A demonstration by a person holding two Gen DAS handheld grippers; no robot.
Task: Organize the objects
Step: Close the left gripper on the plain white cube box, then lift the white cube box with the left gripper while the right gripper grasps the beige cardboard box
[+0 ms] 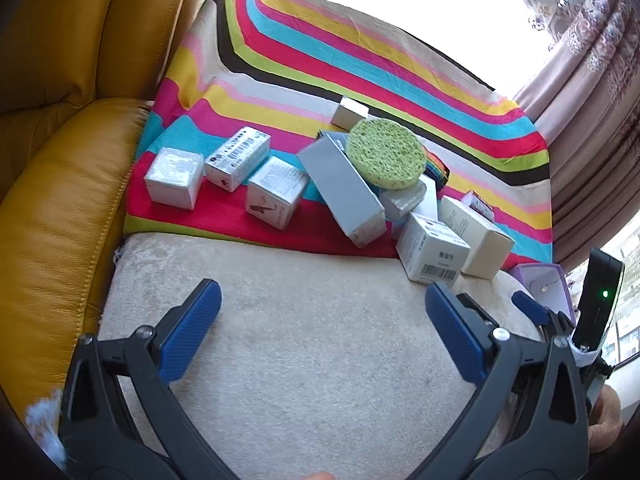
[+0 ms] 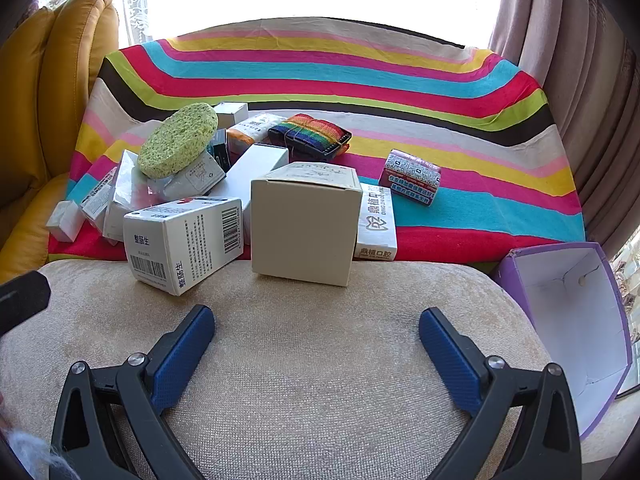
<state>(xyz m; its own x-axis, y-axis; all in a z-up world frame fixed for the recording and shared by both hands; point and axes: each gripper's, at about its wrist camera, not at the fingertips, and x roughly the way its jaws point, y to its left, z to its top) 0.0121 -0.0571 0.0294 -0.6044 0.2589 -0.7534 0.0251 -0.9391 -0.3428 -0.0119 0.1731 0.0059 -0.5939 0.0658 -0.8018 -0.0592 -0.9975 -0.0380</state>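
Several small cartons lie heaped on a striped cloth (image 2: pixel 400 80). A round green sponge (image 2: pixel 178 140) rests on top of the heap; it also shows in the left wrist view (image 1: pixel 386 154). A plain cream box (image 2: pixel 304 228) and a barcoded white box (image 2: pixel 180 240) stand nearest. Three small boxes sit in a row at left, the first (image 1: pixel 174 178) silver-white. A rainbow strap roll (image 2: pixel 310 136) and a red printed box (image 2: pixel 412 176) lie behind. My left gripper (image 1: pixel 324 308) is open and empty over the beige cushion. My right gripper (image 2: pixel 316 328) is open and empty too.
An open purple box (image 2: pixel 576 320) with a white inside lies at the right cushion edge. A yellow leather armrest (image 1: pixel 60 220) borders the left. Curtains (image 2: pixel 560 40) hang at the right. The beige cushion (image 2: pixel 312 380) lies under both grippers.
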